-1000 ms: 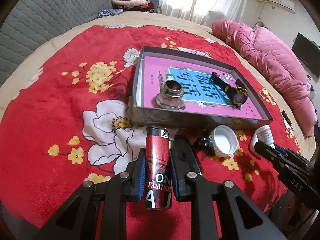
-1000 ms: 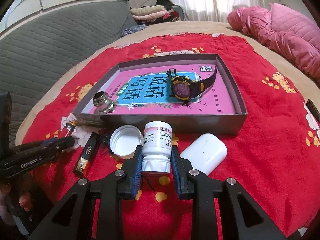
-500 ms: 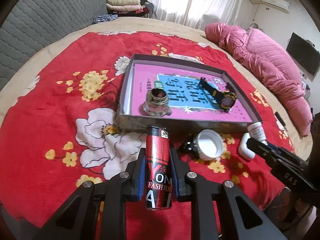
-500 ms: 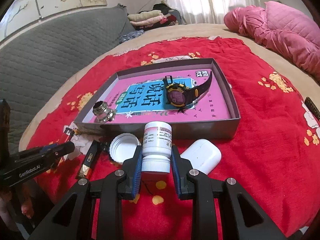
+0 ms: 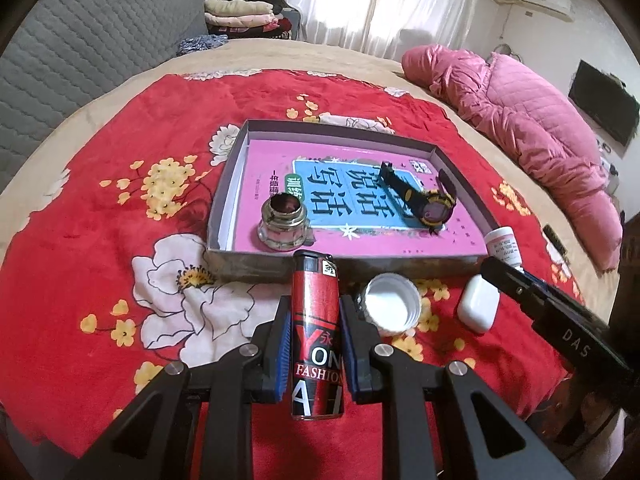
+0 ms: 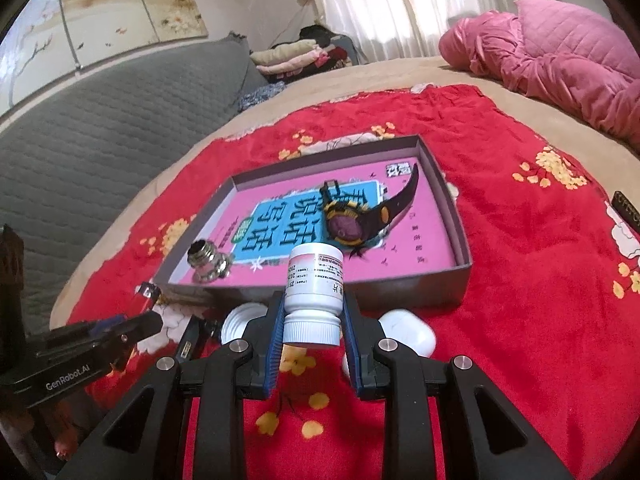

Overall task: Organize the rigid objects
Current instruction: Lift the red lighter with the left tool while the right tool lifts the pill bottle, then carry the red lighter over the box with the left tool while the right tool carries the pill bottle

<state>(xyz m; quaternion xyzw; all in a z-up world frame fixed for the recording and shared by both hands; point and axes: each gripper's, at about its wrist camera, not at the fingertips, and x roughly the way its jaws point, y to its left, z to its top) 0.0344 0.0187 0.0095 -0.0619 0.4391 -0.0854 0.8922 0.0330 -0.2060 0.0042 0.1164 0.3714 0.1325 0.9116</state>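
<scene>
The left gripper clamps a red cylindrical lighter, the right gripper a white plastic pill bottle, both near the grey cardboard tray on a red floral blanket; pink quilt and white curtains beyond

Watch, jar in tray; cap before tray.

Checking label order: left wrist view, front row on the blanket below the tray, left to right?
Red lighter clamped in the left gripper → white upturned bottle cap → white rounded earbud case → black right gripper, its tip on a white pill bottle.
</scene>
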